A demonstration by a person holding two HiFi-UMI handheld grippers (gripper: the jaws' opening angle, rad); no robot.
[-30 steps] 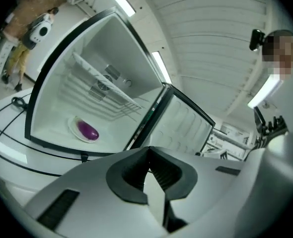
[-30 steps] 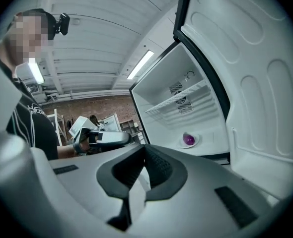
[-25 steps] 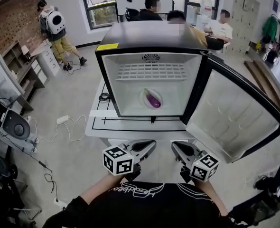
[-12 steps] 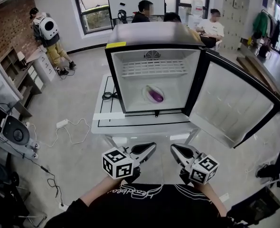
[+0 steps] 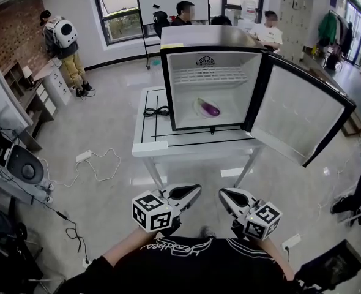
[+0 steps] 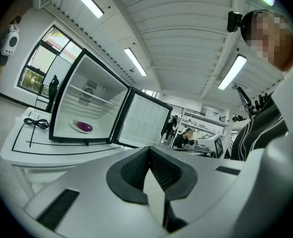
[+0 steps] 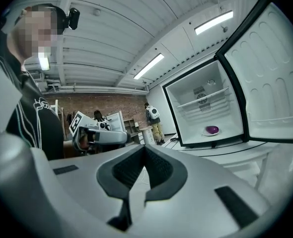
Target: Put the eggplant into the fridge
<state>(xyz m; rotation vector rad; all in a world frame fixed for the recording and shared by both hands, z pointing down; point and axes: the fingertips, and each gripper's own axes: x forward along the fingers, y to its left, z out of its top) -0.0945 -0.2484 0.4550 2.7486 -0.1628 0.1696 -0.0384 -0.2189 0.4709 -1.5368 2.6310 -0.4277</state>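
Holding my left gripper [image 5: 197, 188] and right gripper [image 5: 223, 193] empty, fingers [image 5: 185, 194] pressed together, since the eggplant [image 5: 212, 109] already lies inside the fridge [image 5: 185, 84].

table [image 5: 168, 147]: white, centre | black cable coil [image 5: 153, 111]: table's left part | person with backpack [image 5: 64, 38]: upper left | power strip [image 5: 82, 156]: floor, left
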